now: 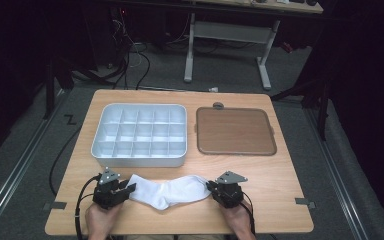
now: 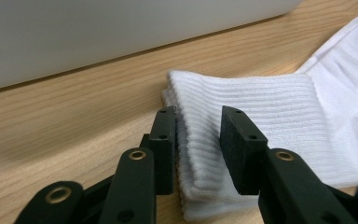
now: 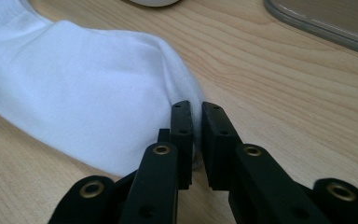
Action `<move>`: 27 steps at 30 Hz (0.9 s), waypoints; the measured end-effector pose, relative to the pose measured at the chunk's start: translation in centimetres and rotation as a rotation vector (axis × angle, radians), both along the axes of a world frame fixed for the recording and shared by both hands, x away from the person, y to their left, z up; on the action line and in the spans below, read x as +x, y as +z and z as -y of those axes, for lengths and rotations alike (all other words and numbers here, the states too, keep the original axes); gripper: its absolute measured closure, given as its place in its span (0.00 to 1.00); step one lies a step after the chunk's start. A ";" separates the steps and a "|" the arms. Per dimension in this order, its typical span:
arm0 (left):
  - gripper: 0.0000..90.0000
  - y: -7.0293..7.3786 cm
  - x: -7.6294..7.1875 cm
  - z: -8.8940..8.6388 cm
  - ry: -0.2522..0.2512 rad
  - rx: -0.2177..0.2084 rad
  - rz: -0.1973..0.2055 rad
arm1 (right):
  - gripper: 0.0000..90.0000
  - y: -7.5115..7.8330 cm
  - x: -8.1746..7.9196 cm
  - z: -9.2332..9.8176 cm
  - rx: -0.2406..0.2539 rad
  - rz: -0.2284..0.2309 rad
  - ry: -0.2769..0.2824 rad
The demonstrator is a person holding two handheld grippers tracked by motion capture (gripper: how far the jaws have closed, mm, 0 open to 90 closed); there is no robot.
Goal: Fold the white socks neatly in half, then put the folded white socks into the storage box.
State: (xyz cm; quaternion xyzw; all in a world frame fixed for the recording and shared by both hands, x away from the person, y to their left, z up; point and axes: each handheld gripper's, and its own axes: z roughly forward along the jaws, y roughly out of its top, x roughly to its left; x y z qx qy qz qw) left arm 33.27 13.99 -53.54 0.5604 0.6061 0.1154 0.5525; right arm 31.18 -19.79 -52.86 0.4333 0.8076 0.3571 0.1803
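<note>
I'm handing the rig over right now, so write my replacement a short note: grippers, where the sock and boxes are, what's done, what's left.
Left gripper: jaws set around the ribbed cuff of the white sock, a gap showing, not clamped.
Right gripper: jaws nearly shut, pinching the sock's toe edge.
The sock lies flat at the table's near edge between both grippers.
Divided tray sits behind it, with nothing in its compartments; brown lid lies to its right.
Done: both ends reached.
Left: probably close the left grip, fold the sock, put it in a compartment.

- One white sock (image 1: 167,192) on the worktop (image 1: 260,175).
- One grey divided tray (image 1: 139,135), twenty compartments in a four-by-five grid.
- One brown flat lid (image 1: 235,131).
- Two grippers: left gripper (image 1: 129,188), right gripper (image 1: 211,187).
</note>
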 end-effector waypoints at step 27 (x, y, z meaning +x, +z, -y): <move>0.76 0.0 1.0 4.4 -0.058 -0.016 0.004 | 0.92 0.1 -0.1 3.9 -0.043 0.025 -0.087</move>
